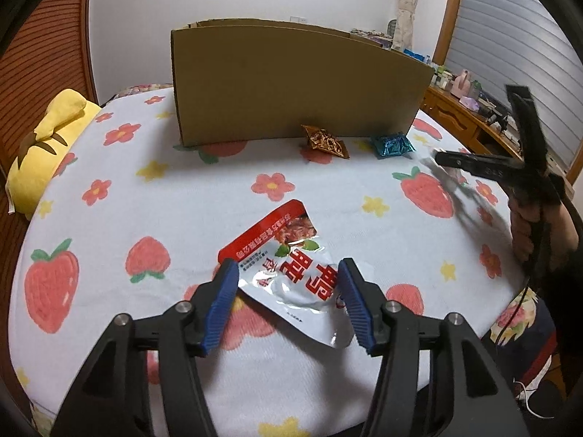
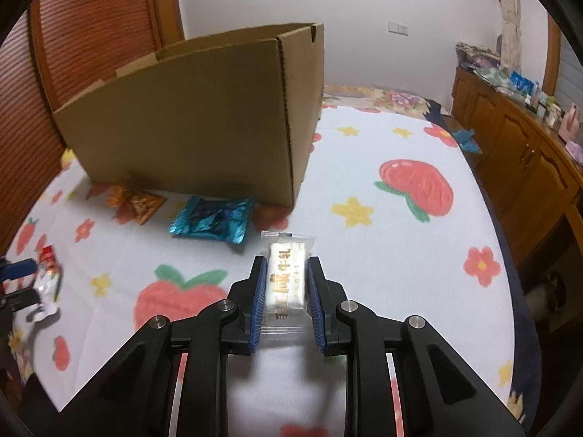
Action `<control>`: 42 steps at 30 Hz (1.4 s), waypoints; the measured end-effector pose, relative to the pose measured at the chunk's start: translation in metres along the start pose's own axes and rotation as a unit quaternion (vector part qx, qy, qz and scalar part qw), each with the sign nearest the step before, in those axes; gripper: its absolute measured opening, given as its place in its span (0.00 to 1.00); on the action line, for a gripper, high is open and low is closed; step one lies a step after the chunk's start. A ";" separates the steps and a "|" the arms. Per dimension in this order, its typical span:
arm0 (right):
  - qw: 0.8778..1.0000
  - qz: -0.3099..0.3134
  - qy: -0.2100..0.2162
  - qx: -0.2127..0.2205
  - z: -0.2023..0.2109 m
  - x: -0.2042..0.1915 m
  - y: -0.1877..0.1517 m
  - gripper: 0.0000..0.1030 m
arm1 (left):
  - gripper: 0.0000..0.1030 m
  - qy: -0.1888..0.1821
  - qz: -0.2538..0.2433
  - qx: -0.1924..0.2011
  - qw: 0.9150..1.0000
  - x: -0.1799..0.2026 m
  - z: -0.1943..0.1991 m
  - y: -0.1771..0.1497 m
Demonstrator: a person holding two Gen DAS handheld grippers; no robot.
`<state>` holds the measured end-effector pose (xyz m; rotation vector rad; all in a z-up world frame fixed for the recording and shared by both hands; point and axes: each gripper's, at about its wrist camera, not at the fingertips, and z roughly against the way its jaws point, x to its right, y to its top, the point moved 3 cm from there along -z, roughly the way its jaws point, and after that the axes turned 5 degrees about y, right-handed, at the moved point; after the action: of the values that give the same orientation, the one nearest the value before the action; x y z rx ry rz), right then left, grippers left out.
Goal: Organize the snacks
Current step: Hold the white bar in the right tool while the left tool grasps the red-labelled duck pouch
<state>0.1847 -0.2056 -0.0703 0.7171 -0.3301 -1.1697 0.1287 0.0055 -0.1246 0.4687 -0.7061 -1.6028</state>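
Nougat packet (image 2: 286, 280) clamped in right hand-held gripper (image 2: 285, 262), left hand-held gripper (image 1: 288, 267) apart astride pouch (image 1: 291, 276).

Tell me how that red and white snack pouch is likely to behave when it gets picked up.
The pouch looks crinkled and glossy, so it will probably flop and could slip between the pads. It lies flat and thin on the sheet, so it seems light. The left gripper straddles it with its jaws open, not pressing.
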 end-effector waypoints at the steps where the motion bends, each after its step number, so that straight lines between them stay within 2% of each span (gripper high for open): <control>1: 1.000 0.000 0.003 0.002 0.003 -0.002 -0.003 0.19 | 0.57 -0.003 0.003 -0.001 1.000 0.000 -0.002 0.001; 9: 0.999 0.021 0.030 0.007 0.013 -0.032 -0.016 0.20 | 0.60 -0.022 0.017 -0.012 1.000 0.003 -0.013 0.010; 20: 0.999 0.052 0.015 -0.002 0.001 -0.050 -0.026 0.20 | 0.62 -0.030 0.029 -0.022 0.999 0.011 -0.019 0.016; 35: 0.998 0.068 0.009 0.002 -0.001 -0.056 -0.029 0.20 | 0.66 -0.001 -0.002 -0.025 1.000 0.022 -0.032 0.027; 42: 0.998 0.069 0.008 0.002 -0.001 -0.057 -0.030 0.20 | 0.66 0.001 -0.001 -0.006 1.000 0.021 -0.009 0.031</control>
<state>0.1423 -0.1592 -0.0838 0.6972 -0.3626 -1.0329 0.1543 -0.0180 -0.1084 0.4624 -0.6948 -1.6079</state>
